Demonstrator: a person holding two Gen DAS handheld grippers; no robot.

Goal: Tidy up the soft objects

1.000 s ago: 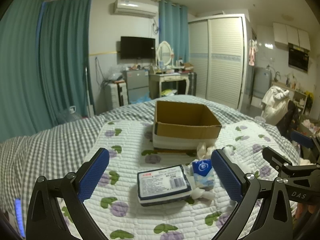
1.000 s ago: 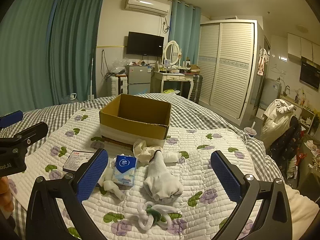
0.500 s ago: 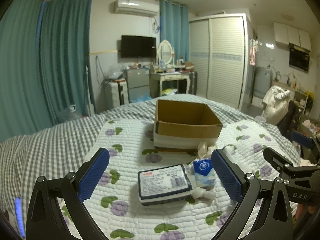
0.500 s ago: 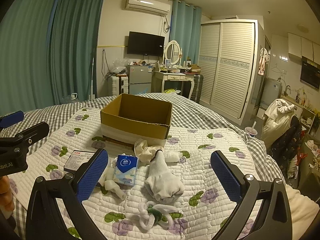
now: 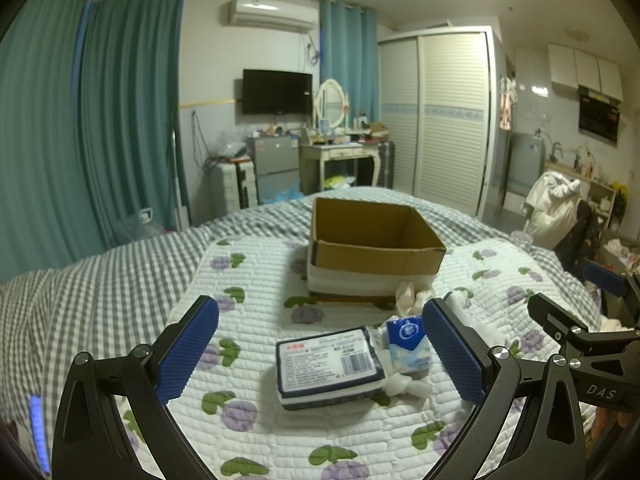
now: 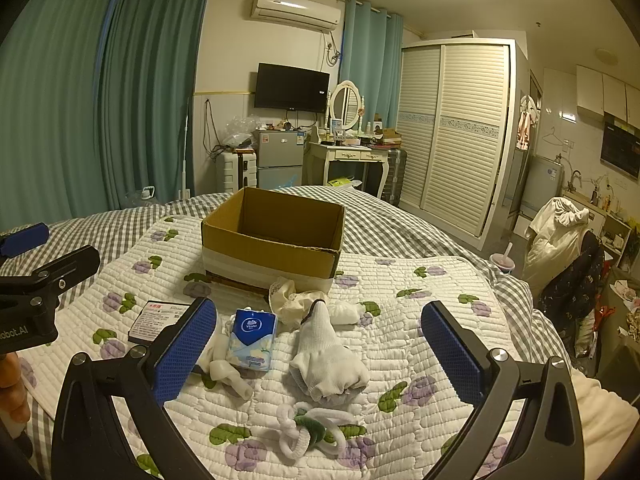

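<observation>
An open cardboard box (image 5: 376,244) (image 6: 276,240) stands on the quilted floral pad (image 5: 240,280) of the bed. In front of it lie a flat wipes pack (image 5: 328,364) (image 6: 158,320), a small blue tissue packet (image 5: 408,338) (image 6: 252,338), a white glove (image 6: 326,356), a cream lacy cloth (image 6: 288,298) and a white-and-green fuzzy hair tie (image 6: 308,430). My left gripper (image 5: 320,356) hangs open above the wipes pack. My right gripper (image 6: 320,352) hangs open over the glove, holding nothing.
The bed has a grey checked cover (image 5: 100,288). Beyond it stand a small fridge (image 6: 278,160), a dressing table (image 6: 352,158), a louvred wardrobe (image 6: 456,132) and teal curtains (image 6: 100,100). A chair with clothes (image 6: 560,240) stands at the right.
Both views have shifted slightly; the box and the items sit a little lower and nearer in the left wrist view. Nothing was taken hold of.
</observation>
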